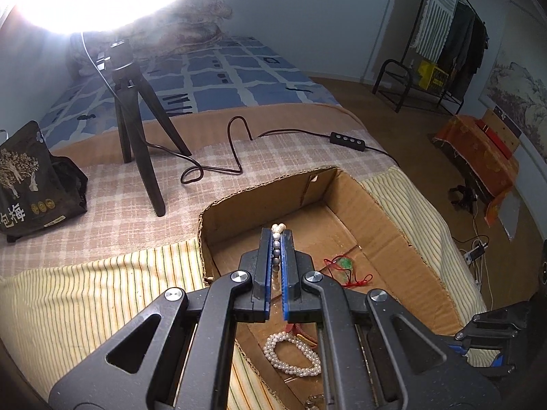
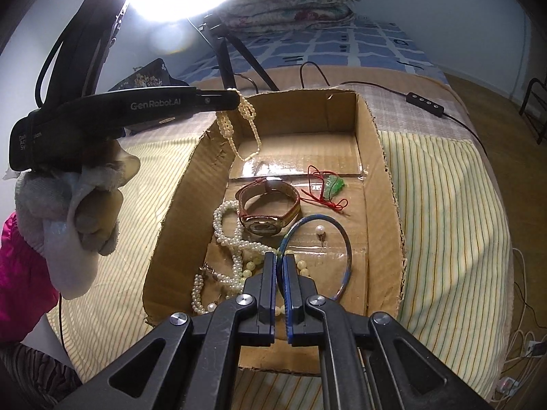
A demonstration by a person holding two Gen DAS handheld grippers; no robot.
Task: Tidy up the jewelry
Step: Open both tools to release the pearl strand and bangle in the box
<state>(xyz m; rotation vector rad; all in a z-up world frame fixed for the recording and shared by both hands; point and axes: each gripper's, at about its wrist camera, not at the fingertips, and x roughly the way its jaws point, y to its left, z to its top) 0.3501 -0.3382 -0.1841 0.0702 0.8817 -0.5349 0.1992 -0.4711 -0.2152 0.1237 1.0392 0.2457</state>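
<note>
A cardboard box (image 2: pixel 383 157) lies on the bed with jewelry inside. My left gripper (image 1: pixel 277 235) is shut on a cream pearl necklace (image 1: pixel 276 249); in the right wrist view it (image 2: pixel 237 99) holds the necklace (image 2: pixel 248 126) dangling over the box's far left corner. My right gripper (image 2: pixel 279 256) is shut on a dark blue bangle (image 2: pixel 343 235) lifted over the box's near part. In the box lie a watch (image 2: pixel 268 208), a green pendant on red cord (image 2: pixel 333 184), a pearl earring (image 2: pixel 320 230) and white pearl strands (image 2: pixel 225 235).
A ring light tripod (image 1: pixel 136 123) and its cable with a controller (image 1: pixel 347 140) stand on the bed behind the box. A black snack bag (image 1: pixel 27 184) lies at the left. A folded quilt (image 2: pixel 290 0) sits at the bed's far end.
</note>
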